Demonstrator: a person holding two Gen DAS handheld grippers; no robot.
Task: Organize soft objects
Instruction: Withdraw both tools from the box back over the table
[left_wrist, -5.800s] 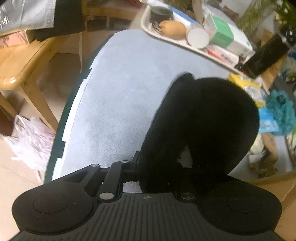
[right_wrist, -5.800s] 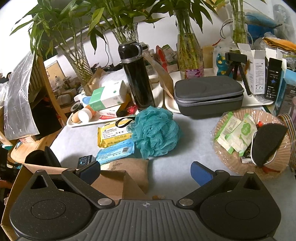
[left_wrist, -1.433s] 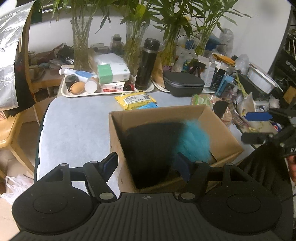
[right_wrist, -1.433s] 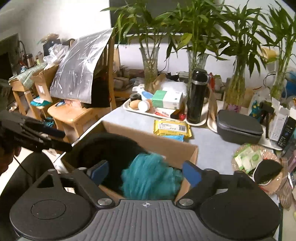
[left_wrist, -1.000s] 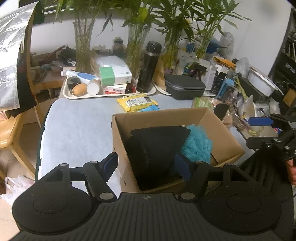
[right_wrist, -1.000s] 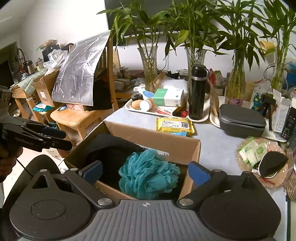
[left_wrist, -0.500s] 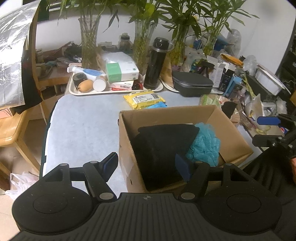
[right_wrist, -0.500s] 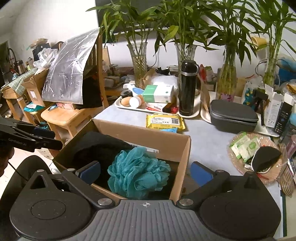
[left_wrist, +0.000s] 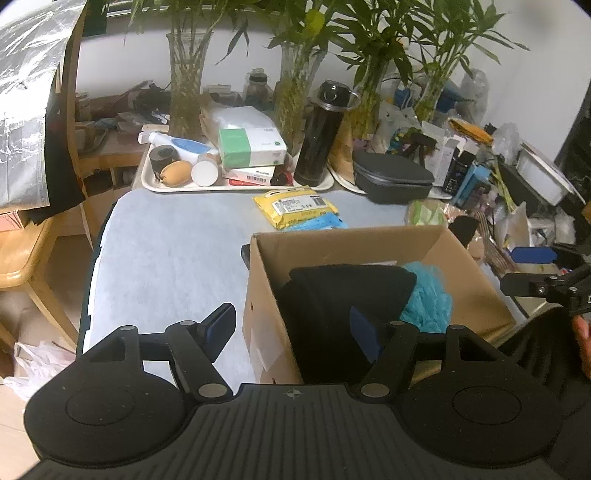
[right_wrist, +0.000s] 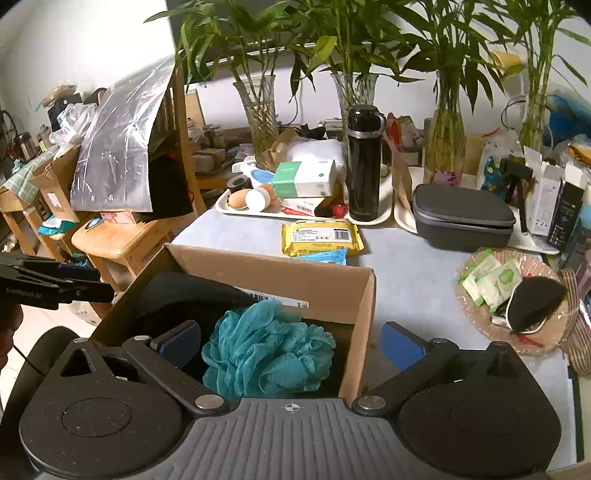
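A cardboard box (left_wrist: 373, 240) (right_wrist: 280, 273) stands on the grey table near its front edge. Inside lie a black soft cushion (left_wrist: 343, 291) (right_wrist: 184, 295) and a teal mesh bath pouf (left_wrist: 428, 295) (right_wrist: 266, 350). My left gripper (left_wrist: 291, 328) is open and empty, held above the box's near left corner. My right gripper (right_wrist: 291, 343) is open and empty, held above the box's near right side, with the pouf below it. Each gripper shows at the edge of the other's view.
A yellow wipes pack (left_wrist: 295, 206) (right_wrist: 319, 236) and a blue pack lie behind the box. A tray (right_wrist: 373, 218) with a black flask (right_wrist: 364, 162) and boxes, a grey case (right_wrist: 461, 218), vases, and a woven basket (right_wrist: 476, 314) with a black pad crowd the back and right.
Both grippers, open and empty, have drawn back and shifted a little away from the box. The cushion and pouf stay in the box.
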